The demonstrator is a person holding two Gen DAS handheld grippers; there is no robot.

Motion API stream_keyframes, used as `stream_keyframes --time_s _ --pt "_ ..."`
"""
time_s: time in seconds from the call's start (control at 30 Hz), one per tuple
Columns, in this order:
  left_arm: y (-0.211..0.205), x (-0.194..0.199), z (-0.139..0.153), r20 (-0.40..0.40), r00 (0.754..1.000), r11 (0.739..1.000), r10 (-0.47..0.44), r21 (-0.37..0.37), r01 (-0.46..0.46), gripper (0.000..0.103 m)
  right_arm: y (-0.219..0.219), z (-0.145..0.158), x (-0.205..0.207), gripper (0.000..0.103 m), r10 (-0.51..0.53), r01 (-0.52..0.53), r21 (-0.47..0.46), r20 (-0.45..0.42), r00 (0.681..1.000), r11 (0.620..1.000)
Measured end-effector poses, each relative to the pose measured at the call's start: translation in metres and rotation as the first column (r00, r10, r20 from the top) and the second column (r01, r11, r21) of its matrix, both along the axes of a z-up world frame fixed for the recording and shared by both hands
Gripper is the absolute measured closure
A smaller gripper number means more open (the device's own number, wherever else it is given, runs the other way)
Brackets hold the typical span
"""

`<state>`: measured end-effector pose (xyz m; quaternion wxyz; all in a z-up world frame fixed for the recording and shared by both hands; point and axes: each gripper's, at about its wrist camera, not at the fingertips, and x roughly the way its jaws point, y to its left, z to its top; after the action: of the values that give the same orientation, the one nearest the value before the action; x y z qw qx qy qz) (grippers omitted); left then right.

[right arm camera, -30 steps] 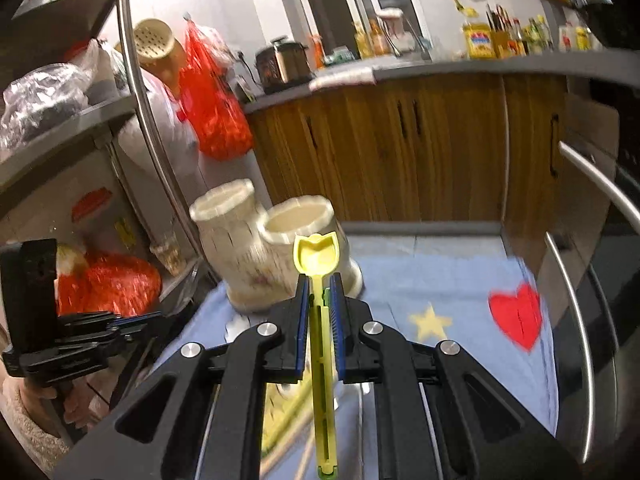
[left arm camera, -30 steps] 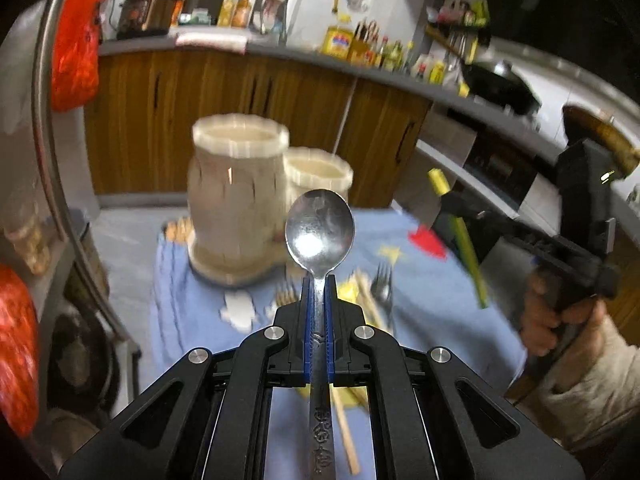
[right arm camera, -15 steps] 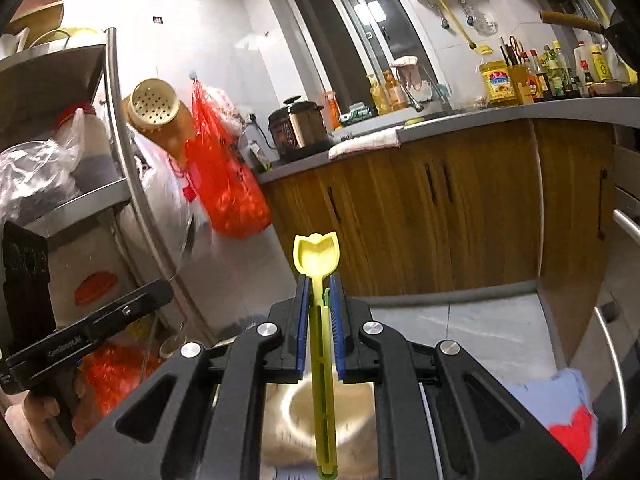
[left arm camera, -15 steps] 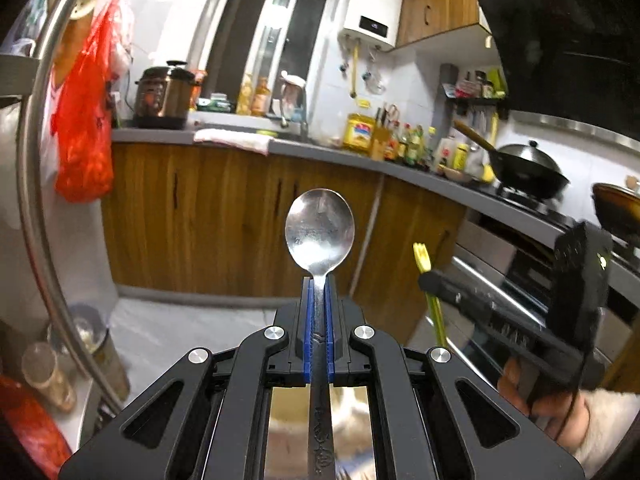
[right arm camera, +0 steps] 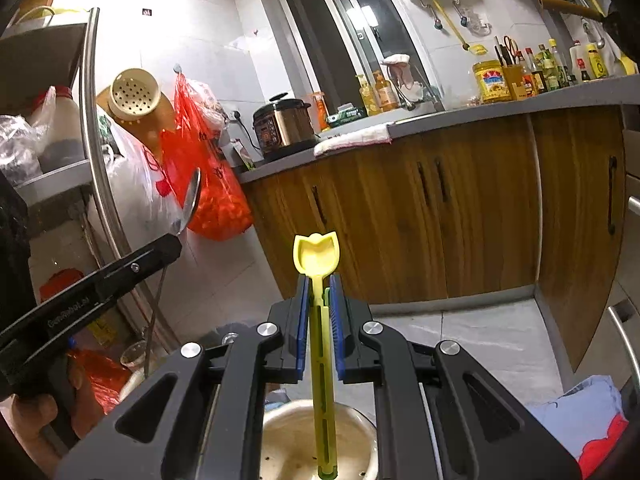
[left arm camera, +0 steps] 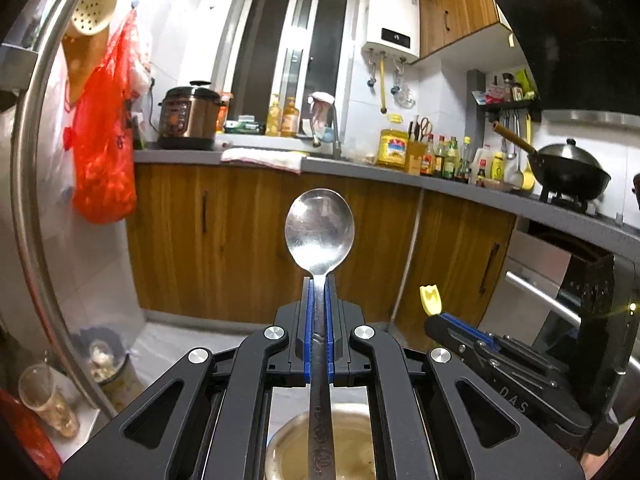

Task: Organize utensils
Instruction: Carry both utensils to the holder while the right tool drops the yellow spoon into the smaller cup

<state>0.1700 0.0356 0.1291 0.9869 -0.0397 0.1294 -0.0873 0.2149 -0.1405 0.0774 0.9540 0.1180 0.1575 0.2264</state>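
Observation:
My left gripper (left arm camera: 319, 280) is shut on a metal spoon (left arm camera: 319, 232), bowl upward; its handle hangs over the mouth of a cream holder cup (left arm camera: 288, 452) below. My right gripper (right arm camera: 319, 280) is shut on a yellow plastic spoon (right arm camera: 316, 254), whose handle reaches down into another cream holder cup (right arm camera: 288, 440). In the left wrist view the right gripper (left arm camera: 434, 314) shows at lower right with the yellow spoon's tip (left arm camera: 430, 300). In the right wrist view the left gripper (right arm camera: 176, 238) comes in from the left with the metal spoon (right arm camera: 192, 200), held by a hand (right arm camera: 36, 412).
Wooden cabinets (left arm camera: 240, 236) under a grey counter (left arm camera: 360, 170) stand ahead, with a rice cooker (left arm camera: 188, 118) and bottles. A metal rack pole (left arm camera: 28, 200) and a red bag (left arm camera: 104, 160) are at left. A blue cloth (right arm camera: 576, 412) lies at lower right.
Both grippers rose and moved in over the holder cups, tilting up; the cups went from ahead on the cloth to directly beneath. Each still grips its spoon.

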Motion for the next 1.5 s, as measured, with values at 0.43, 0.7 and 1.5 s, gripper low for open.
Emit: stream_keyframes --time_s 0.43,0.7,1.5 --pt "0.004 -0.036 -0.017 -0.065 0.995 0.997 -0.074 0.033 0.076 0.097 -0.013 -0.012 -0.031 0.092 0.061 -0.063 -0.062 -0.034 0.998 0.996" --pt "-0.003 -0.049 -0.03 -0.179 0.977 0.987 -0.113 0.096 0.131 0.097 -0.015 -0.015 -0.037 0.092 0.116 -0.127 -0.102 -0.101 0.988 0.987" --pt "0.005 -0.026 -0.032 -0.358 0.928 0.987 -0.104 0.077 0.141 0.097 -0.001 -0.022 -0.023 0.092 0.117 -0.154 -0.16 -0.222 0.968 0.975"
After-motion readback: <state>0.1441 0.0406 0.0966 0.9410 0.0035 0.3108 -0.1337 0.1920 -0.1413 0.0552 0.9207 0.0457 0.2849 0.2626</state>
